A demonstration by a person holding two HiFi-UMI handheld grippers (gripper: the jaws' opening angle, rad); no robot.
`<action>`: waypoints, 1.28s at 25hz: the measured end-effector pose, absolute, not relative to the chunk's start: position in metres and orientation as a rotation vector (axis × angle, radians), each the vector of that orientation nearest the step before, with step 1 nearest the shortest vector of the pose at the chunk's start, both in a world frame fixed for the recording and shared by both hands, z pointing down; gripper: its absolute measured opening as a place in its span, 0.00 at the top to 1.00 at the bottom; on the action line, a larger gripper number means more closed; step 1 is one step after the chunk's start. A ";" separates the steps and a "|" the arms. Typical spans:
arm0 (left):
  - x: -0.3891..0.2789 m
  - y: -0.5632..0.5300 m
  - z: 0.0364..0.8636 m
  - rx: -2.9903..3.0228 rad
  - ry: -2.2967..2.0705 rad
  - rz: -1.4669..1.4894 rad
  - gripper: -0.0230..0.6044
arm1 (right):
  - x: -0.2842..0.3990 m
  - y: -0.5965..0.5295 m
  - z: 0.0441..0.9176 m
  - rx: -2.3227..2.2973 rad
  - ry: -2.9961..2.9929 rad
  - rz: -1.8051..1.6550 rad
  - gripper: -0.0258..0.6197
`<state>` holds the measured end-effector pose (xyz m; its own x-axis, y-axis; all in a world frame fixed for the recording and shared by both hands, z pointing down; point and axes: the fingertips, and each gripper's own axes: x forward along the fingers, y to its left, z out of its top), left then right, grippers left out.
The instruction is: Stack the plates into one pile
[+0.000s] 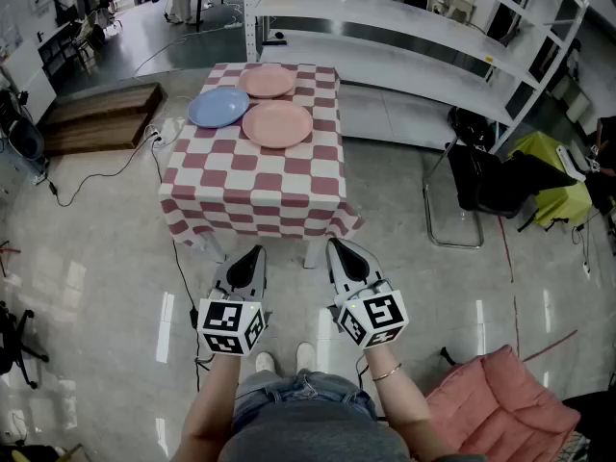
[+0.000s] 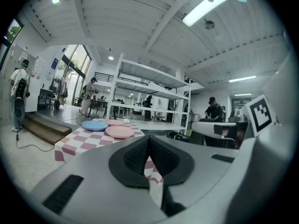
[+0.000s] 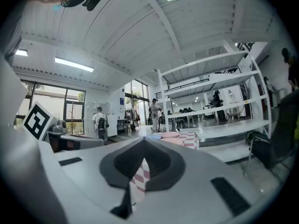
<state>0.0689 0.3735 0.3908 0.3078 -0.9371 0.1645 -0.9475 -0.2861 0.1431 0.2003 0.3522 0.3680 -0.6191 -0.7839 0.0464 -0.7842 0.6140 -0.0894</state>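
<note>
though both pairs of jaws were pressed together with nothing between them, each gripper view showed a thin strip of the checkered cloth (image 1: 289,210) through the slit below the closed tips. the left gripper (image 1: 257,251) and the right gripper (image 1: 334,244) were held side by side, about level, in front of the person's waist. both were well short of the table (image 1: 188,176), and the forearms were cut off by the lower edge of the head view.

none of the plates was stacked. all three lay at the table's far end: the blue plate (image 1: 218,107) at the left, the near pink plate (image 1: 277,123) just right of it, and the far pink plate (image 1: 267,82) behind them. they lay close together, but whether their rims touched could not be made out.

from the left gripper view they were small and low. from the right gripper view that gripper's body hid most of them, leaving only thin pink and blue edges. the cloth hid most of the table's legs. the shelf rack (image 1: 414,37) beyond it ran off the frame.
</note>
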 end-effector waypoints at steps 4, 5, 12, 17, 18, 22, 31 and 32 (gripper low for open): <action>0.072 0.376 0.387 2.363 -1.733 0.062 0.94 | 0.202 0.354 0.366 1.372 -2.827 0.159 0.95; 0.073 0.375 0.386 2.364 -1.736 0.060 0.94 | 0.202 0.354 0.366 1.371 -2.829 0.157 0.95; 0.075 0.374 0.388 2.354 -1.744 0.065 0.94 | 0.202 0.354 0.368 1.334 -2.884 0.192 0.94; 0.081 0.365 0.391 2.344 -1.752 0.056 0.94 | 0.212 0.343 0.375 1.314 -2.897 0.229 0.94; 0.083 0.363 0.391 2.343 -1.759 0.059 0.94 | 0.215 0.340 0.375 1.313 -2.898 0.230 0.94; 0.088 0.357 0.390 2.328 -1.791 0.053 0.94 | 0.229 0.329 0.377 1.326 -2.893 0.240 0.94; 0.079 0.343 0.386 2.256 -1.907 0.067 0.94 | 0.250 0.302 0.376 1.333 -2.899 0.262 0.94; 0.077 0.339 0.386 2.249 -1.917 0.076 0.94 | 0.250 0.298 0.376 1.333 -2.900 0.267 0.94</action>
